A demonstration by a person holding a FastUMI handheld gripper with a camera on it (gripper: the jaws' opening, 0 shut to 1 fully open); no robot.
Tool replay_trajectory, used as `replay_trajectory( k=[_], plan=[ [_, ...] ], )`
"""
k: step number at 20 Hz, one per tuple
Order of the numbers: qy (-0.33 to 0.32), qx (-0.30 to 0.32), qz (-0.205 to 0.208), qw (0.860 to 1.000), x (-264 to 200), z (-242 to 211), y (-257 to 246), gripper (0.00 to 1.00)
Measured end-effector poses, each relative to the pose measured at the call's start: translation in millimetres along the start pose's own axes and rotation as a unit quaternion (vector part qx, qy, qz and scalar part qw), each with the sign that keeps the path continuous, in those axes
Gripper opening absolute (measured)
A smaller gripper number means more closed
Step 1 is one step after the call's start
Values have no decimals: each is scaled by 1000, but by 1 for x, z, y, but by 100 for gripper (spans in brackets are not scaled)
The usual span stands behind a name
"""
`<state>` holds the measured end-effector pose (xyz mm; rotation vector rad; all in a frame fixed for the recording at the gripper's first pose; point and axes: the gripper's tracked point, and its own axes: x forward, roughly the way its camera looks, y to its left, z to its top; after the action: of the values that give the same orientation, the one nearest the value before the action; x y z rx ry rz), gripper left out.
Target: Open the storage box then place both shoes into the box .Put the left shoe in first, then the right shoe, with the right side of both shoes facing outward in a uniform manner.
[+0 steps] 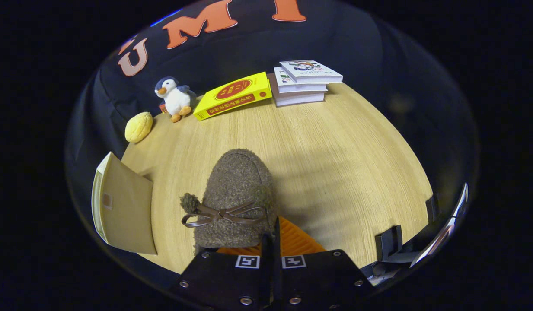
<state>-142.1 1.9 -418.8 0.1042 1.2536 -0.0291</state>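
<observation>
A brown fuzzy shoe (238,194) with a brown bow lies toe-away just ahead of my gripper (272,235), over the wooden table (335,164). My fingers stand almost together, and a thin dark edge at the shoe's right rear rim sits pinched between them. The left finger is mostly hidden under the shoe's heel, while the right finger (296,242) shows beside it. A tan storage box (123,203) with a cream edge stands to the left of the shoe, at the table's edge.
At the far side of the table are a penguin plush (175,97), a yellow bun-shaped toy (138,126), a yellow book (234,95) and a stack of white books (303,82). Black brackets (391,246) and a shiny frame (443,229) sit near right.
</observation>
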Motion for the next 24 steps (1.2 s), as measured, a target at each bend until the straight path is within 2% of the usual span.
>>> replay_trajectory(
  k=[6,14,19,24],
  plan=[
    [-16,-11,23,1000,-48,14,103,4],
    [-39,-32,104,993,-92,26,260,4],
    [-31,-62,113,991,-84,25,321,4],
    [1,-107,100,989,-59,6,354,4]
  ],
)
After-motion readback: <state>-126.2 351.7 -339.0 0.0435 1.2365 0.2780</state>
